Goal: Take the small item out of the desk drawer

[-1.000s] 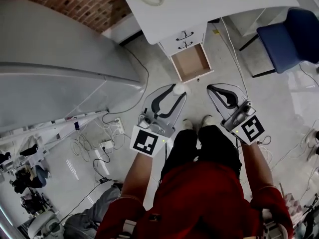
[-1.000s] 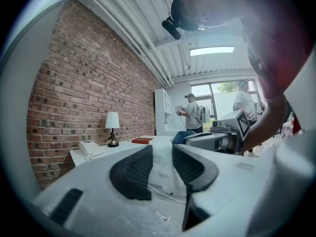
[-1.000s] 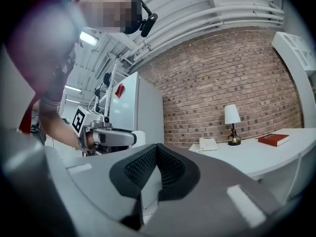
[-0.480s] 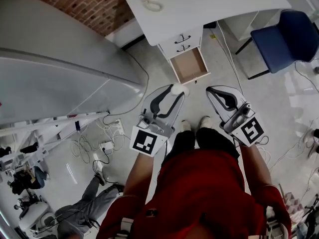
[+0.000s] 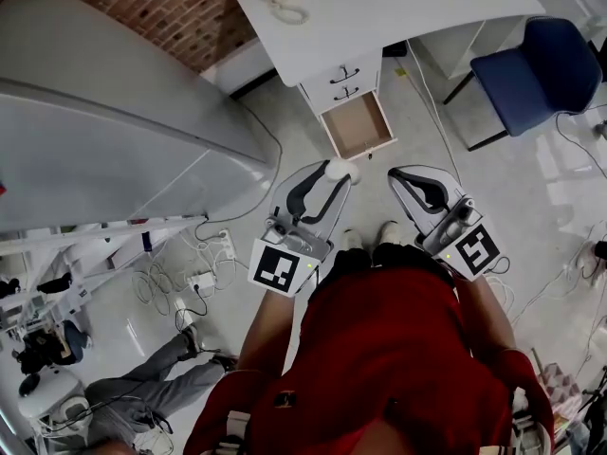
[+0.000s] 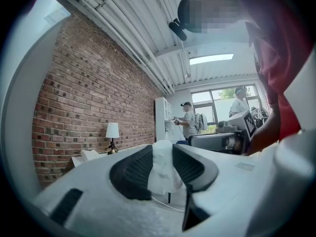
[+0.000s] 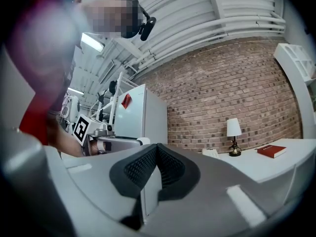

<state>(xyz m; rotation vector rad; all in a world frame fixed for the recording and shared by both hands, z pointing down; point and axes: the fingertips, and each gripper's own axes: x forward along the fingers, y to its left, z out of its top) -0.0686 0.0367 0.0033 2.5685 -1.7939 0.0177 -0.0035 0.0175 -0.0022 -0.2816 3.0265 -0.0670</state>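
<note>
The left gripper [image 5: 338, 172] pinches the small white item [image 6: 161, 172] between its black pads and holds it level in the air above the floor, on the near side of the open drawer [image 5: 358, 126] and clear of it. The right gripper [image 7: 157, 151] has its jaws pressed together at the tips with nothing between them, and hovers near the left one. The drawer stands pulled out of the white desk [image 5: 398, 12] below two shut ones, its brown inside showing, and a blue chair [image 5: 545, 60] stands to the right
</note>
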